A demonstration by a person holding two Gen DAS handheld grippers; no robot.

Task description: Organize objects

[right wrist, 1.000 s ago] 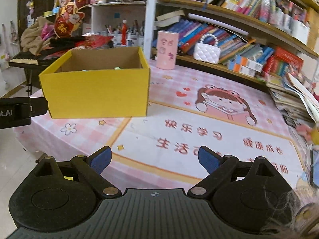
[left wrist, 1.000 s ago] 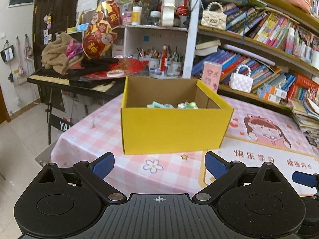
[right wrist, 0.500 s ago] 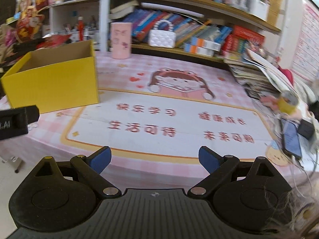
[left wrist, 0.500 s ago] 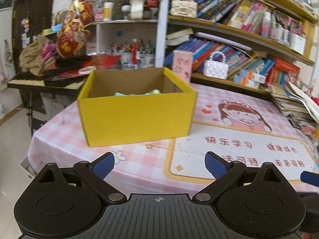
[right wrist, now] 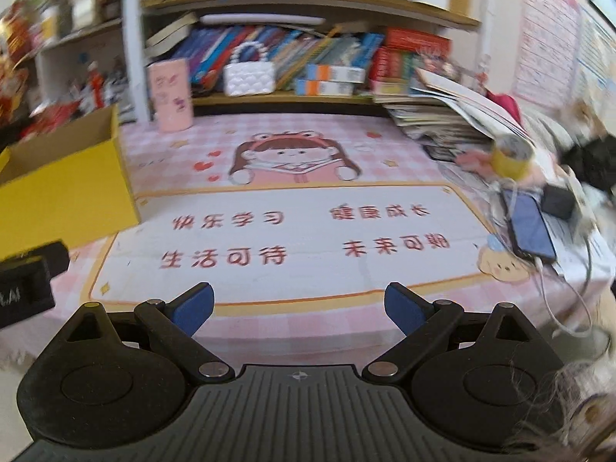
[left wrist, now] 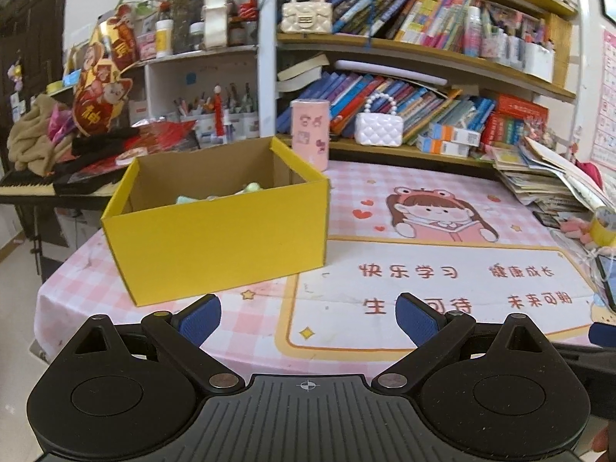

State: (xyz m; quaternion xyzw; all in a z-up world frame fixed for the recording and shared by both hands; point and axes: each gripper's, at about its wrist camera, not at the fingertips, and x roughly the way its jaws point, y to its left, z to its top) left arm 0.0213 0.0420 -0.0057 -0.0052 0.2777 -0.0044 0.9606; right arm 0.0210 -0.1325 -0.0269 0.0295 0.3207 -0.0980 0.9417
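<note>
Over the table's near edge, both grippers, left (left wrist: 308,317) & right (right wrist: 298,306), jaws spread & empty, have swung right from yellow box (left wrist: 219,231) toward tape roll (right wrist: 512,156), prob. next pick.

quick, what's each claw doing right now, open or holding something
Left claw: open, holding nothing.
Right claw: open, holding nothing.

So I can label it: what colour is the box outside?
Yellow box, plain brown cardboard inside; clearest in the left wrist view.
</note>
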